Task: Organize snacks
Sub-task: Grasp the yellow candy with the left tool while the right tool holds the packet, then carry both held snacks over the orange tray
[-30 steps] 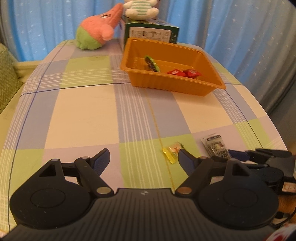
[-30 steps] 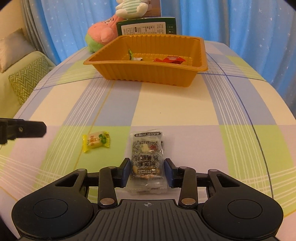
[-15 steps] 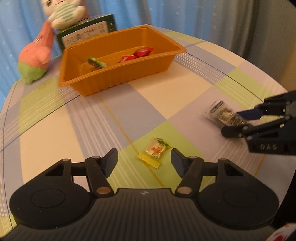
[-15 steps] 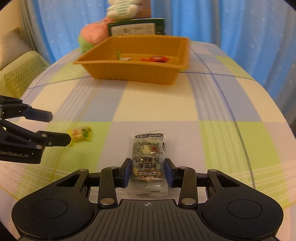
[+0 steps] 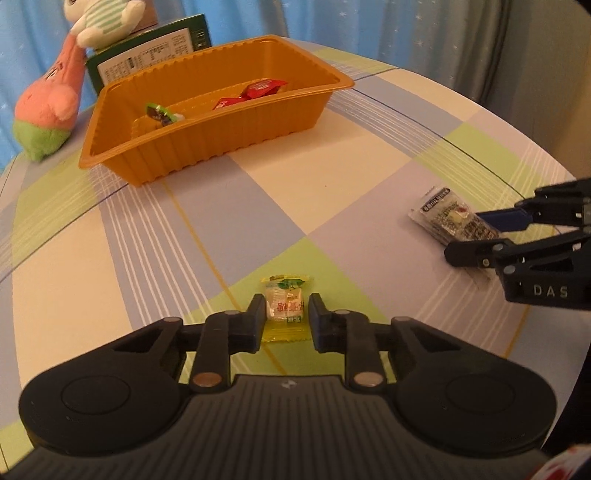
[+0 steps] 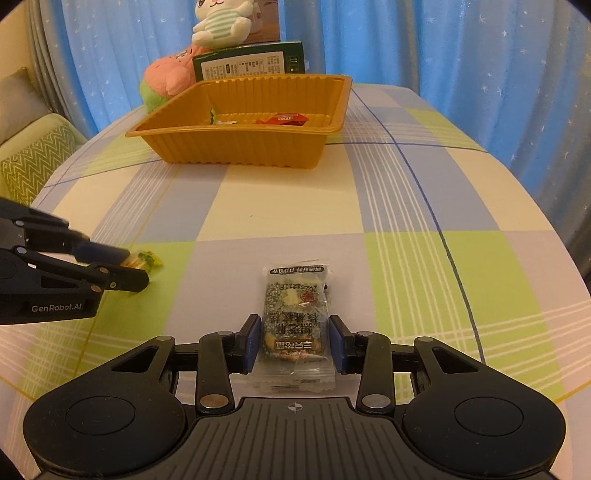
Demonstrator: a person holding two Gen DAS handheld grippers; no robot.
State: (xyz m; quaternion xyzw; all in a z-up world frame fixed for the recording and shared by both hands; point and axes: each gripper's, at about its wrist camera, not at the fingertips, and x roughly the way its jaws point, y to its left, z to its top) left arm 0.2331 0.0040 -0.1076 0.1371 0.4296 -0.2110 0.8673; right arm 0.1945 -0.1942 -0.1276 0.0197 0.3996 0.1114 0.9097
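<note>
While you worked, one table with a checked cloth carried everything, and one orange tray sat at its far side. Behind the tray stood one green box and two plush toys: a pink one on the left and a white striped one on top of the box. Inside the tray you had three snacks: two red packets lying together toward the right and one green-wrapped piece to their left.

Two snacks were left on the near cloth, well apart. You had the dark speckled packet on the right, gripped at its near half by your right gripper, whose blue pads pressed both long sides while it pointed downward at the table. On the left, the yellow candy lay on a green square, and your left gripper, also tilted downward, was closing its jaws around it; the left finger touched the wrapper and the right finger stood just beside it.
</note>
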